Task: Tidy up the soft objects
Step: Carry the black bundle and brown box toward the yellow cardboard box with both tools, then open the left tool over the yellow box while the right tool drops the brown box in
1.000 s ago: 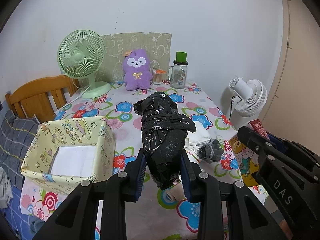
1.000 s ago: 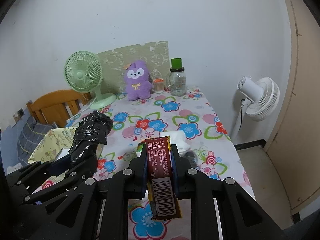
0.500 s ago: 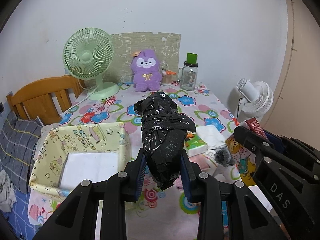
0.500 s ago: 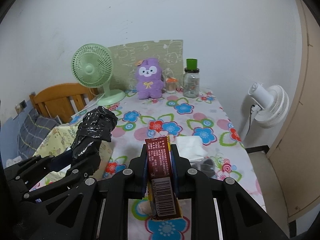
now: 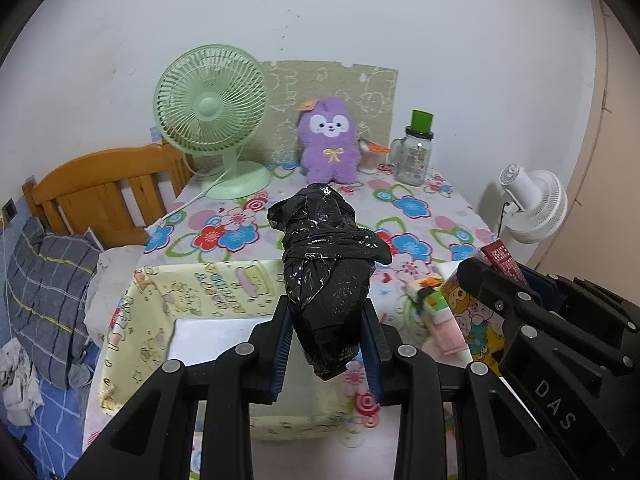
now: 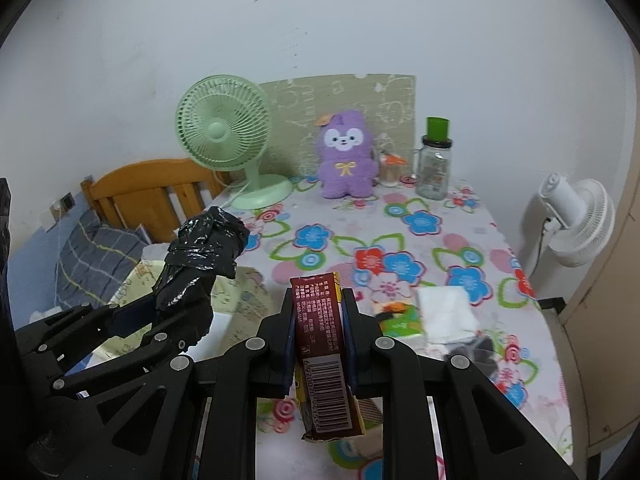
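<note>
The left gripper (image 5: 326,334) has its jaws closed most of the way onto a black plastic bundle (image 5: 326,264), a bin bag rolled and knotted round itself. It stands up and forward out of the fingers, with a short tail hanging below them. Just beneath and ahead of this gripper sits the yellow fabric box (image 5: 192,292), open-topped with a white pad on its floor; the bundle hangs over the box's near right part.

The right gripper (image 6: 319,340) is likewise nearly closed, pinching a dark red packet (image 6: 322,364) by its flat faces, barcode end hanging toward the camera. To its left is the left gripper with the bundle; ahead and to its right, on the flowered tablecloth (image 6: 400,248), lie a green tissue pack (image 6: 398,320), a white folded tissue (image 6: 444,312) and a blurred grey soft thing (image 6: 476,350).

As I judge it, the bundle is light, crumply and slick. It gives under the pads, so a hold across its thick middle, below the knot, looks safest; a grip on the loose tail would likely slip. The packet looks light and semi-soft with glossy faces, so gripping across the broad faces, as now, suits it. The box walls are limp cloth and may fold if pushed. Both held things seem bound for the box, which is a guess from the task
</note>
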`<state>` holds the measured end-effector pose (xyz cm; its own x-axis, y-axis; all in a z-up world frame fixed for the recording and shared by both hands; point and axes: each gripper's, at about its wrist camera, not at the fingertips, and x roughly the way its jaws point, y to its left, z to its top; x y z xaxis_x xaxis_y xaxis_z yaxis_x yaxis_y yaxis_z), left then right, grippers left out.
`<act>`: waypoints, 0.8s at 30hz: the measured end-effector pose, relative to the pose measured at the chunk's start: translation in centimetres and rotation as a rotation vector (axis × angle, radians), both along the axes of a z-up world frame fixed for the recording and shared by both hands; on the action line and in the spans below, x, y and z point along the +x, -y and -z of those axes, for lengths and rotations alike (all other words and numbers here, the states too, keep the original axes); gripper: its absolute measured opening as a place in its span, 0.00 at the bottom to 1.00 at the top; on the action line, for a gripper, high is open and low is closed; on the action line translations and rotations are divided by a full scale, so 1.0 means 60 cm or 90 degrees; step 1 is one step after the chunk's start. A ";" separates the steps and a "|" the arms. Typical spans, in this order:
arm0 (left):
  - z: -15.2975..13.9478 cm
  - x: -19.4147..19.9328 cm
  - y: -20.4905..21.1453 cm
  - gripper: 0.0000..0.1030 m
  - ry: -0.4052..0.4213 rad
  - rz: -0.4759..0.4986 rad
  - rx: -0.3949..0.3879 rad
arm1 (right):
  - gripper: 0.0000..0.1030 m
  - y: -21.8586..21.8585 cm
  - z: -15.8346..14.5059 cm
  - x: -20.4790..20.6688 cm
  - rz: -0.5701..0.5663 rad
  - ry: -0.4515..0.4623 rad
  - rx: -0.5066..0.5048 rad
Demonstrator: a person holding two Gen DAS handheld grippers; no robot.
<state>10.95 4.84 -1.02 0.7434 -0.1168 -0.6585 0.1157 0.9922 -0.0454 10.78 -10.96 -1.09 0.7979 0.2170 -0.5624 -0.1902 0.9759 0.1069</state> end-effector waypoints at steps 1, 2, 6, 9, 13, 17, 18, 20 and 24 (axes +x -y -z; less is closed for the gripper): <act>0.003 0.004 -0.009 0.31 -0.004 -0.003 0.001 | 0.22 -0.009 0.001 0.005 -0.005 -0.002 0.000; 0.005 0.005 -0.014 0.31 -0.004 -0.005 0.001 | 0.22 -0.015 0.001 0.006 -0.009 -0.002 -0.001; 0.013 0.012 -0.040 0.31 -0.010 -0.015 0.004 | 0.22 -0.046 0.004 0.018 -0.026 -0.007 -0.004; 0.021 0.019 -0.059 0.31 -0.018 -0.022 0.001 | 0.22 -0.068 0.007 0.030 -0.038 -0.015 -0.004; 0.034 0.030 -0.082 0.31 -0.034 -0.033 0.001 | 0.22 -0.098 0.009 0.044 -0.051 -0.024 -0.004; 0.045 0.039 -0.098 0.31 -0.046 -0.046 0.012 | 0.22 -0.126 0.013 0.054 -0.066 -0.031 -0.006; 0.049 0.040 -0.101 0.31 -0.049 -0.047 0.019 | 0.22 -0.132 0.014 0.056 -0.070 -0.033 -0.006; 0.057 0.048 -0.108 0.31 -0.062 -0.045 0.015 | 0.22 -0.145 0.018 0.062 -0.077 -0.040 -0.002; 0.069 0.058 -0.123 0.31 -0.076 -0.047 0.010 | 0.22 -0.165 0.024 0.072 -0.089 -0.051 0.010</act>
